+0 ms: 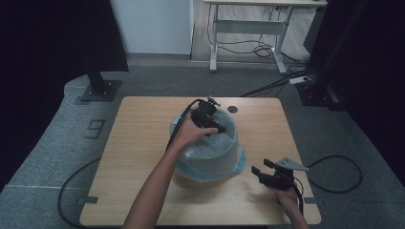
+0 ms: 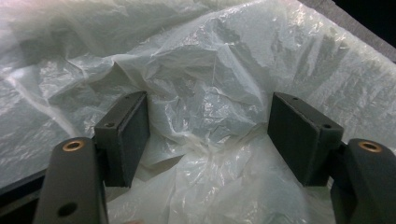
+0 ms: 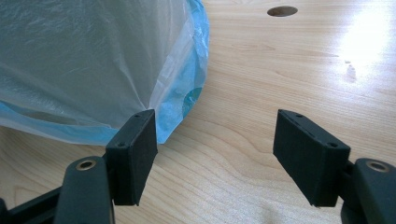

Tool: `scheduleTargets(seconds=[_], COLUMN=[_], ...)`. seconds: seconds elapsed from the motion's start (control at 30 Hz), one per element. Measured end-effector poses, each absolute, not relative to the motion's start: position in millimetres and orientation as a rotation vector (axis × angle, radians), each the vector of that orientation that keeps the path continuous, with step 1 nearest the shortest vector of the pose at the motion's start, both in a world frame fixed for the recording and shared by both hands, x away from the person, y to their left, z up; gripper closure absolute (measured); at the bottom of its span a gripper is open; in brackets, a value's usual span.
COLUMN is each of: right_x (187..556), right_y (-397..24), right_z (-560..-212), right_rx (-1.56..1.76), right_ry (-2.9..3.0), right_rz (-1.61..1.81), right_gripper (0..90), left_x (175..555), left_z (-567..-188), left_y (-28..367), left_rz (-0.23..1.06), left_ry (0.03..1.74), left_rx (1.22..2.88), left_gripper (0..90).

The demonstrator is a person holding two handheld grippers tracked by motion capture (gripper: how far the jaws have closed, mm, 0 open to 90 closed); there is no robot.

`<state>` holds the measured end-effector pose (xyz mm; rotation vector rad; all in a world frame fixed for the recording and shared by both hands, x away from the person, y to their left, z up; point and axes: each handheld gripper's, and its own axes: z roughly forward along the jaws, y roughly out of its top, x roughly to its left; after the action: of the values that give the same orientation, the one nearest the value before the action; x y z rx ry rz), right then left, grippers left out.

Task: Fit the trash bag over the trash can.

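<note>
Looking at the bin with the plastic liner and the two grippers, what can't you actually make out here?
- High view: the bottom of the round grey bin is hidden by its crumpled translucent plastic liner and the left gripper.
- Left gripper view: whether anything lies under the liner folds.
- Right gripper view: the bin's top is cut off by the frame edge; only blue-edged liner skirt shows.

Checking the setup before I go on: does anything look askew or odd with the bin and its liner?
The plastic liner sits loose: crumpled inside the bin, with its blue edge hanging low onto the table. Nothing is spilled.
</note>
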<state>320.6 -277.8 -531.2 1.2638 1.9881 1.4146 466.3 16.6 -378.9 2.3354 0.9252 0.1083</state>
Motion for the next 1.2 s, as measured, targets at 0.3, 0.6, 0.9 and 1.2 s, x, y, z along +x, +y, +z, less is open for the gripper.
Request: scheduleTargets(seconds=[0.3, 0.6, 0.9, 1.2], right_x=[321, 321, 321, 321], right_y=[-281, -278, -276, -277], right_z=[-531, -531, -532, -532], right_rx=[1.268, 1.263, 1.254, 1.256], right_ry=[1.979, 1.984, 1.994, 1.997], right_rz=[1.414, 1.406, 1.398, 1.396], right_gripper=[29.7, 29.7, 29.6, 29.8], left_x=[455, 435, 434, 441], left_z=[-357, -342, -355, -358], left_y=[35, 60, 62, 58], left_rz=[0.169, 0.174, 0.153, 0.127], left_ry=[0.908, 0.878, 0.882, 0.927], left_rx=[2.234, 2.181, 2.254, 2.306], left_gripper=[29.6, 29.4, 29.4, 29.3])
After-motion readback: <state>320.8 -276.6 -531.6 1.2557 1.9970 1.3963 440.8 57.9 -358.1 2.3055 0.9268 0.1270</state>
